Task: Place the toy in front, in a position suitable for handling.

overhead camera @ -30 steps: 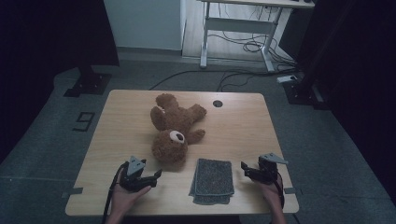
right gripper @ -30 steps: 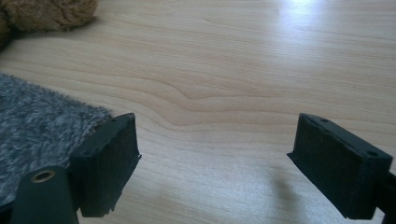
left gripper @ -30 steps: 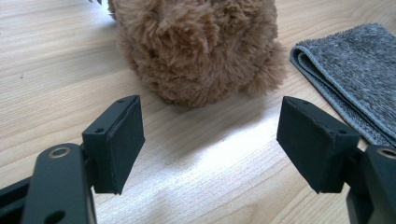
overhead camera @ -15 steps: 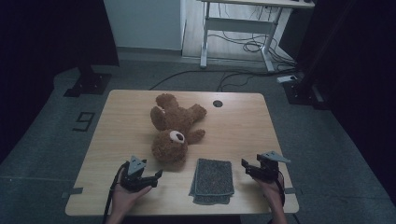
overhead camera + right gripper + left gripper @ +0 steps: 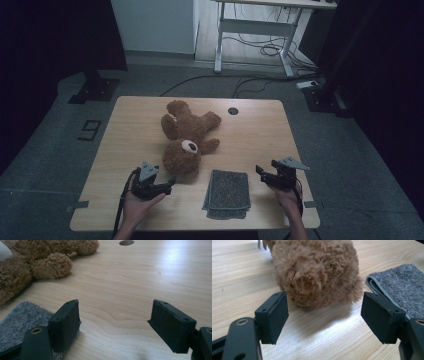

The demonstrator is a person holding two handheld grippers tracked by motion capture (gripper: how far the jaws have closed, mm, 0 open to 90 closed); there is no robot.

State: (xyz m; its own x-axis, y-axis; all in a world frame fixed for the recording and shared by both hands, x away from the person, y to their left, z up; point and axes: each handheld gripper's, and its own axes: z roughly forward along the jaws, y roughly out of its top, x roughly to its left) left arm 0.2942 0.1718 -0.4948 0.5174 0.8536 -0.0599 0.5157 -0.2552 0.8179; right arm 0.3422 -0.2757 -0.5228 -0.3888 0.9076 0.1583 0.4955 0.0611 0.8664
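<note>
A brown teddy bear [image 5: 186, 137] lies sprawled on its back across the middle of the wooden table [image 5: 130, 120], its feet toward the far edge and its head toward the near one, so the round, fluffy head is the part closest to the person. Just to the right of that head, close to the near edge, a grey towel [image 5: 228, 192] lies folded flat, with its left edge near the head, though I cannot tell whether they touch.

The left gripper [image 5: 171, 182] rests low by the near edge, held in the person's left hand [image 5: 137, 202], and points straight at the bear's head. In the left gripper view its jaws stand wide apart with nothing between them, the head framed in the gap just beyond the pads [image 5: 274, 316]; to my eye that width is set to take the soft head, or to steady the toy.

The right gripper [image 5: 261, 172] sits near the near right corner, to the right of the towel, and its jaws are also spread wide and empty. In the right gripper view its left pad is just at the towel's edge [image 5: 22, 322], with bare wood ahead and the cable hole [image 5: 126, 242] far off by the far edge. It looks placed to pick up the towel from its right side while the other hand minds the bear
</note>
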